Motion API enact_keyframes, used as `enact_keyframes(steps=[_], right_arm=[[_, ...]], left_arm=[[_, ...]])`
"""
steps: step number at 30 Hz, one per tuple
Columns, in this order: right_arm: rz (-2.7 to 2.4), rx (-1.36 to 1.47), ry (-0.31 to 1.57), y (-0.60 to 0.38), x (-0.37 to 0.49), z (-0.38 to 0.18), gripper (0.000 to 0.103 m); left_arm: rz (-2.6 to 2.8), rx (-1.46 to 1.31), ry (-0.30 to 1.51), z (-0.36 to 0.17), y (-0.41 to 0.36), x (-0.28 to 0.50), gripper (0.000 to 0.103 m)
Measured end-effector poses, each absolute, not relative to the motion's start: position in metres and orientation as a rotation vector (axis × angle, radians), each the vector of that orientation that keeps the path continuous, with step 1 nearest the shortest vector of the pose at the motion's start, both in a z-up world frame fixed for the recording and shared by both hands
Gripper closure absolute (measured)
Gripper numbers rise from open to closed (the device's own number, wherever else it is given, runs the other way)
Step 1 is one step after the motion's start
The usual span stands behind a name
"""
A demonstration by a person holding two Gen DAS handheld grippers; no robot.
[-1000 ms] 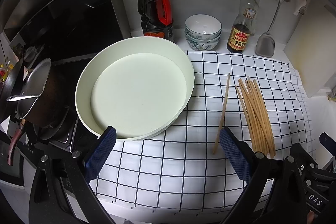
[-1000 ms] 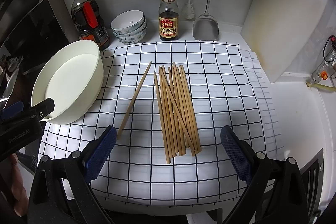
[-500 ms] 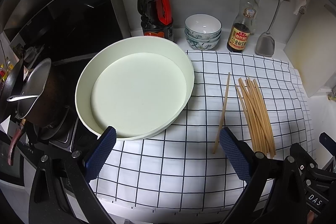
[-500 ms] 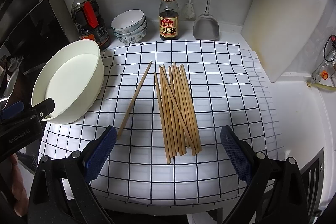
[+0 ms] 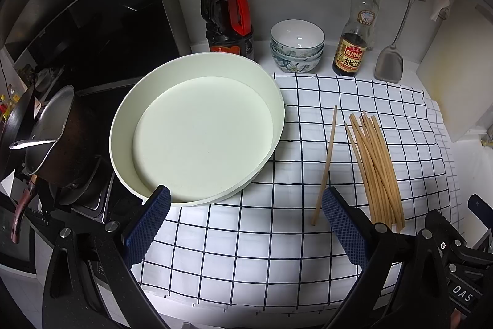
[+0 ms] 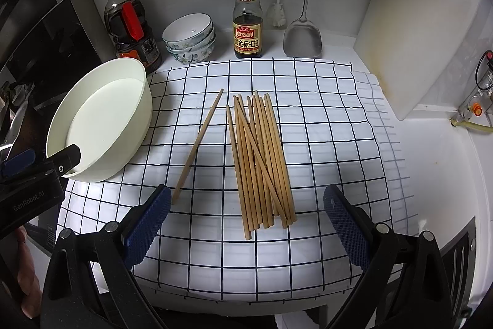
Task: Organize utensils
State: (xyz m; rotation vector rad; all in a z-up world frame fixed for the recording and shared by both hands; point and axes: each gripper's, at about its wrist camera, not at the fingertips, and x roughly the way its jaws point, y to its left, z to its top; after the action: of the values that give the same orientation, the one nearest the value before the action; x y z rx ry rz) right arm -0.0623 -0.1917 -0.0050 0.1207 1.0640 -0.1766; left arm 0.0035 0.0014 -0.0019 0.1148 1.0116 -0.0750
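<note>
A bundle of several wooden chopsticks [image 6: 262,159] lies on the checked cloth [image 6: 323,144], with one single chopstick [image 6: 198,144] lying apart to its left. The same bundle of chopsticks [image 5: 377,165] and the single chopstick [image 5: 325,165] show in the left wrist view. A wide pale round tray [image 5: 197,131] sits at the cloth's left end, also seen as the tray [image 6: 101,119] from the right. My left gripper [image 5: 245,225] hovers open before the tray's near rim. My right gripper [image 6: 246,224] is open just short of the bundle's near ends. Neither holds anything.
Along the back wall stand a dark sauce jug [image 6: 132,30], stacked bowls [image 6: 191,39], a soy sauce bottle [image 6: 248,17] and a hanging metal spatula [image 6: 303,36]. A white cutting board [image 6: 422,20] leans at the right. A pot with a ladle [image 5: 52,137] sits on the stove at left.
</note>
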Motion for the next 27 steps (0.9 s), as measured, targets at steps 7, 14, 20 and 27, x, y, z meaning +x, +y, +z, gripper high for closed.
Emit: enact_keyframes(steps=[7,14,20,27], right_arm=[[-0.176,0.122,1.065,-0.1921,-0.0612,-0.0054,0.008],[-0.176,0.122,1.065,-0.1933,-0.0602,-0.0053,0.008],[-0.176,0.122,1.066,-0.1927,-0.0606,-0.0043,0.008],[-0.177,0.123,1.066,-0.1890,-0.0621,-0.0073,0.008]], left_arm=[[-0.075,0.115,1.013,-0.0017,0.0014,0.0032,0.006],[-0.076,0.115,1.014,-0.0029,0.0009,0.0007,0.006],[-0.075,0.115,1.016,-0.0084,-0.0005,-0.0043,0.006],[-0.078,0.117,1.015,-0.0085,-0.0011,-0.0056,0.006]])
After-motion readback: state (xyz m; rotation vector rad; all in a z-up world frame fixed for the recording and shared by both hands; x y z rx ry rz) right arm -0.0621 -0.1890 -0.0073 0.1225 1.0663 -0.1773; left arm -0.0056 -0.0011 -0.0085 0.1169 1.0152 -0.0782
